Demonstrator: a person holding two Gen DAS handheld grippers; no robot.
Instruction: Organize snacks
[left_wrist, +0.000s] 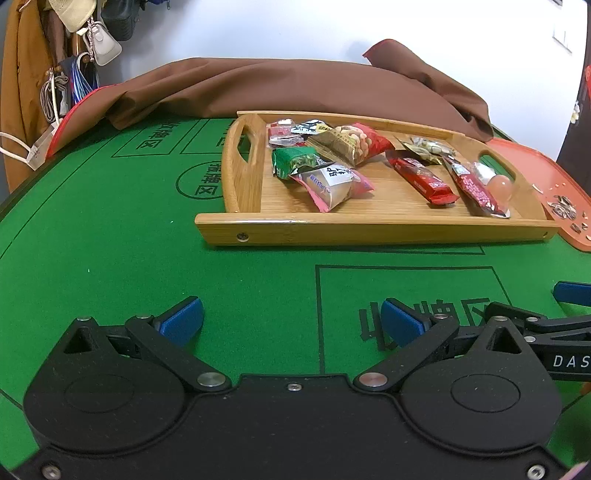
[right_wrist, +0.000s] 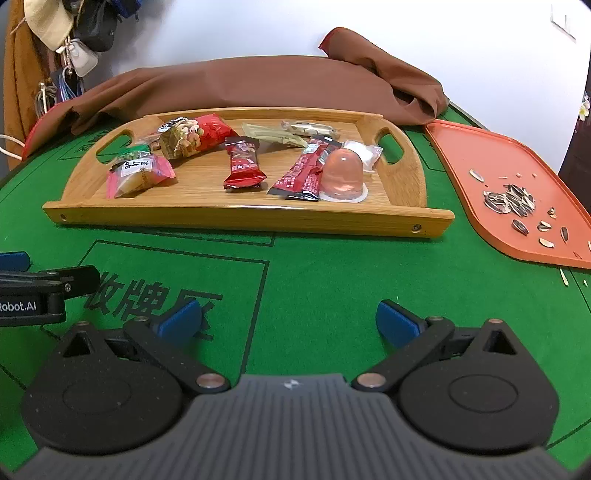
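Both tools are hovering low over the green worktop, well short of the bamboo tray. The left tool and the right tool are each spreading their blue pads wide apart, gripping nothing. The snacks are lying inside the tray: a red bar, a pink jelly cup, a nut packet and a pink-wrapped sweet. Just right of the tray, an orange tray is carrying sunflower seeds; the frame is cutting off its far edge. Packets at the bamboo tray's back are overlapping and hard to read.
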